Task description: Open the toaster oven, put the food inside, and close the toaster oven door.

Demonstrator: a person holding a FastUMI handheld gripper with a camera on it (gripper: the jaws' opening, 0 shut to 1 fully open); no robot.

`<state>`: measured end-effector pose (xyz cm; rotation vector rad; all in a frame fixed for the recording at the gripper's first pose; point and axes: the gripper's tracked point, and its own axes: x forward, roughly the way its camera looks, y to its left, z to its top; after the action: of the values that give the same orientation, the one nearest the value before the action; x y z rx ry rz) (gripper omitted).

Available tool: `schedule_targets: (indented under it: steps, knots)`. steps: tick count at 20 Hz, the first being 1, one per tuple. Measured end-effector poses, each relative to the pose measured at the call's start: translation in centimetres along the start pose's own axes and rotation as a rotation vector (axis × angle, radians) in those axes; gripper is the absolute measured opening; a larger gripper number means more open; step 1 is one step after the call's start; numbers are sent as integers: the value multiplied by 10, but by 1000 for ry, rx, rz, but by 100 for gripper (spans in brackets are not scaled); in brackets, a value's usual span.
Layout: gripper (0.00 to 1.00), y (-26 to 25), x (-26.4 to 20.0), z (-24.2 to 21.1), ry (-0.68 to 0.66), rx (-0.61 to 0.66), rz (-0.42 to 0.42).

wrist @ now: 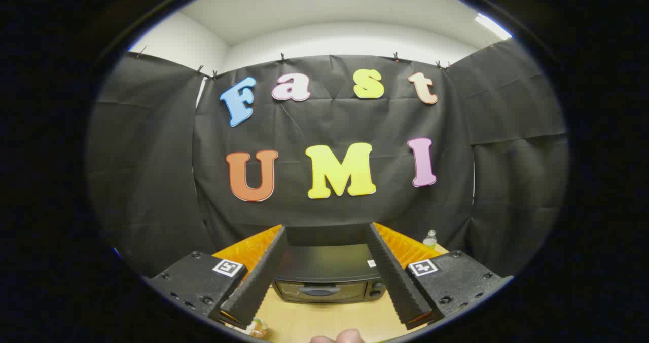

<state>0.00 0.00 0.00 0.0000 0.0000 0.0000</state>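
Tool (327, 231) open, empty, high over table (324, 320). Oven (324, 277) at 12, door shut. Risk: descending off-centre, fingers miss handle (320, 292) or shove oven back.

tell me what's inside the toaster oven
Can't tell: the toaster oven sits closed on the table, its dark door hiding the inside. The open gripper frames it, fingers apart.
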Motion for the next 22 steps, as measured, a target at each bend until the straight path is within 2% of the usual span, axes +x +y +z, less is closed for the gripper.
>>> schedule_targets:
  steps: [22]
  knots:
    - [100,-18,4,-3,9,16,-37]
